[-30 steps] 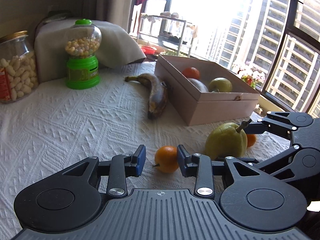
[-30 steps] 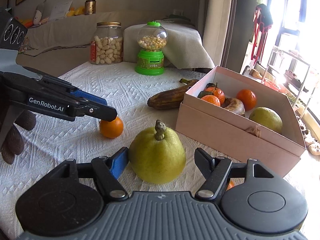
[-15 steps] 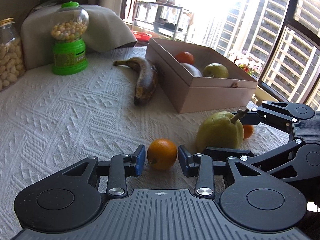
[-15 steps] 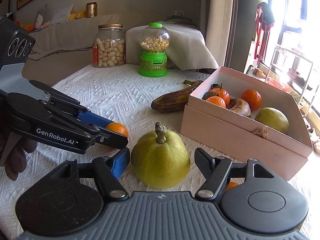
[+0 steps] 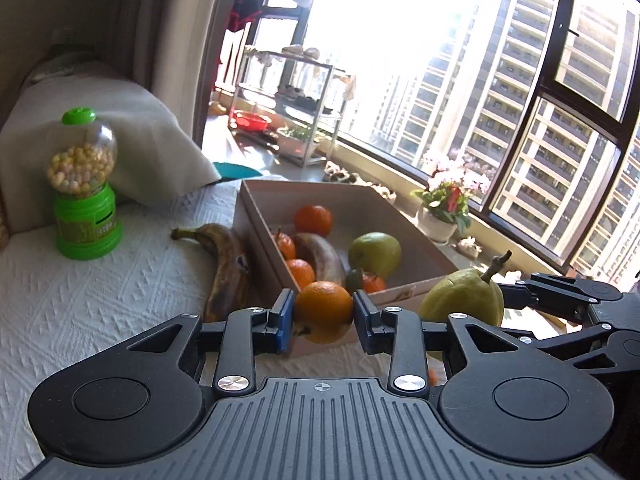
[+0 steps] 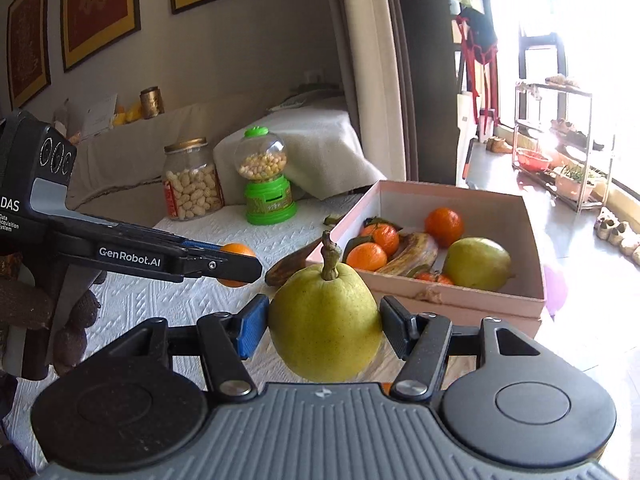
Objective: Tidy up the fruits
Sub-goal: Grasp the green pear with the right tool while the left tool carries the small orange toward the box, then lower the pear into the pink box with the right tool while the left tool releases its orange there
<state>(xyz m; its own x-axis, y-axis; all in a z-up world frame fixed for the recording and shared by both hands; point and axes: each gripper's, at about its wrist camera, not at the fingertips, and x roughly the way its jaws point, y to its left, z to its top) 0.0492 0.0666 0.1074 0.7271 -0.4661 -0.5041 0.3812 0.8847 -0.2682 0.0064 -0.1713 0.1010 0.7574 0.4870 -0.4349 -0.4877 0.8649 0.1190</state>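
Observation:
My left gripper (image 5: 323, 318) is shut on a small orange (image 5: 325, 309) and holds it above the white tablecloth, just short of the pink box (image 5: 264, 236). My right gripper (image 6: 324, 326) is shut on a yellow-green pear (image 6: 325, 322), lifted off the table in front of the box (image 6: 460, 304). The box holds several oranges, a brown banana (image 6: 408, 254) and a green pear (image 6: 476, 264). A spotted banana (image 5: 224, 272) lies on the cloth left of the box. The left gripper with its orange (image 6: 236, 250) shows at left in the right wrist view.
A green candy dispenser (image 5: 86, 196) and a peanut jar (image 6: 192, 180) stand at the back of the table. A covered cushion (image 5: 132, 148) sits behind them. A window sill with a flower pot (image 5: 442, 208) lies beyond the box.
Both grippers closed on their fruit and lifted: the left took the orange, the right took the pear. Both rose and moved nearer the box.

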